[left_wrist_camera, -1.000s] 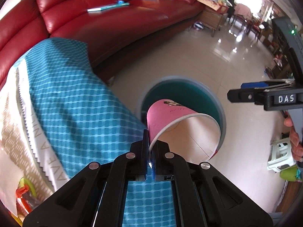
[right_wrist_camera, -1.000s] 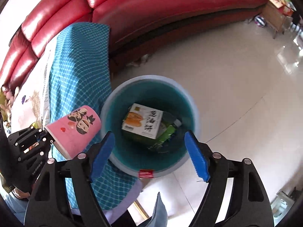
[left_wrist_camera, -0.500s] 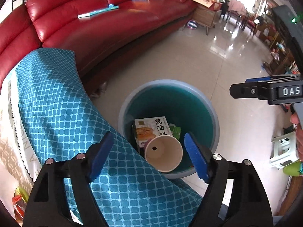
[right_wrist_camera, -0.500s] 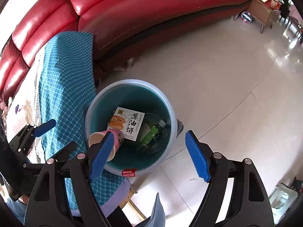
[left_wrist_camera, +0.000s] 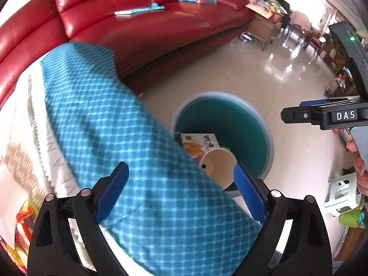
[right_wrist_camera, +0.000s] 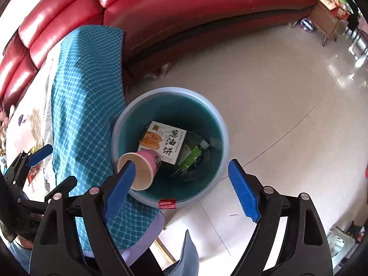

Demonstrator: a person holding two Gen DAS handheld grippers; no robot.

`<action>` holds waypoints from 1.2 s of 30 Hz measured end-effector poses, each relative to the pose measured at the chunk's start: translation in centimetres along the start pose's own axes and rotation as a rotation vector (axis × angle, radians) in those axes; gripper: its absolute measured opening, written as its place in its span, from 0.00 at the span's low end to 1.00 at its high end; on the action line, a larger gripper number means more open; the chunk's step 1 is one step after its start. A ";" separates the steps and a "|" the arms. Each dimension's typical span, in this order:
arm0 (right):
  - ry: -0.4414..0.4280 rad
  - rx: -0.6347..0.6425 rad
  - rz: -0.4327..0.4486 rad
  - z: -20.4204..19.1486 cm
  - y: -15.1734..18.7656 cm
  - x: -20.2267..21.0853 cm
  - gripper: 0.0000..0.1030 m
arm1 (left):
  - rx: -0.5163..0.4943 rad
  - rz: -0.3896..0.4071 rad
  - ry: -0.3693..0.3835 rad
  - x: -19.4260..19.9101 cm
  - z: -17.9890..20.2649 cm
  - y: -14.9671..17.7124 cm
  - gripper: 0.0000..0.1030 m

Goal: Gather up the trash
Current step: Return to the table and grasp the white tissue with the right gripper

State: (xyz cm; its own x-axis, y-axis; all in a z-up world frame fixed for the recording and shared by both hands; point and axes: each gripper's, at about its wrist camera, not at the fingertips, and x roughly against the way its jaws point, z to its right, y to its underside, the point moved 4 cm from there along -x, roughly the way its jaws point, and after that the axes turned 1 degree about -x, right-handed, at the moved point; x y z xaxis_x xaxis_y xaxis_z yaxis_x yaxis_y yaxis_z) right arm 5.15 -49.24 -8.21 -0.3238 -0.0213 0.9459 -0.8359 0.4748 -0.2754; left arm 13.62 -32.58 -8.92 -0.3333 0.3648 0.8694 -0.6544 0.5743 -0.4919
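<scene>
A pink paper cup (right_wrist_camera: 145, 168) lies on its side inside the teal trash bin (right_wrist_camera: 220, 124) on the floor, its open mouth toward me; it also shows in the left wrist view (left_wrist_camera: 218, 165). A snack box (right_wrist_camera: 164, 141) and a green bottle (right_wrist_camera: 191, 158) lie in the bin too. My left gripper (left_wrist_camera: 181, 193) is open and empty above the blue checked cloth (left_wrist_camera: 110, 124), back from the bin (left_wrist_camera: 264, 124). My right gripper (right_wrist_camera: 184, 191) is open and empty above the bin's near rim. The right gripper shows in the left wrist view (left_wrist_camera: 322, 115).
A red leather sofa (right_wrist_camera: 184, 11) curves behind the bin. The blue cloth (right_wrist_camera: 85, 96) covers a table edge left of the bin. Snack packets (left_wrist_camera: 23, 216) lie on the table at far left. Tiled floor (right_wrist_camera: 276, 92) spreads to the right. A white stool (left_wrist_camera: 342, 193) stands at right.
My left gripper opened and let go of the pink cup, which fell into the bin. The left gripper has since drawn back over the cloth. The right gripper stayed open above the bin.
</scene>
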 end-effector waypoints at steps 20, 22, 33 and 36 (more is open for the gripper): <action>-0.049 0.276 0.004 -18.0 2.1 0.8 0.77 | 0.231 0.094 -0.135 10.8 -14.1 9.2 0.92; -0.053 0.321 -0.003 -20.5 2.4 0.7 0.77 | 0.264 0.107 -0.162 12.2 -16.1 10.6 0.92; -0.066 0.539 -0.028 -34.5 3.7 -0.3 0.77 | 0.440 0.156 -0.285 18.6 -27.0 17.8 0.92; -0.089 0.584 -0.035 -38.1 4.0 -0.4 0.77 | 0.486 0.160 -0.307 19.6 -29.8 19.5 0.92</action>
State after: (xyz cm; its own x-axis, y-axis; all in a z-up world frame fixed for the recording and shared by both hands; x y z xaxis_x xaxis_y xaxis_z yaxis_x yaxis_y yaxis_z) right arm 18.79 -13.80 -3.19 -0.3067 -0.1136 0.9450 -0.9441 -0.0900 -0.3172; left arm 14.56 7.62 -2.86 -0.5870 0.1488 0.7958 -0.7913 0.1019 -0.6028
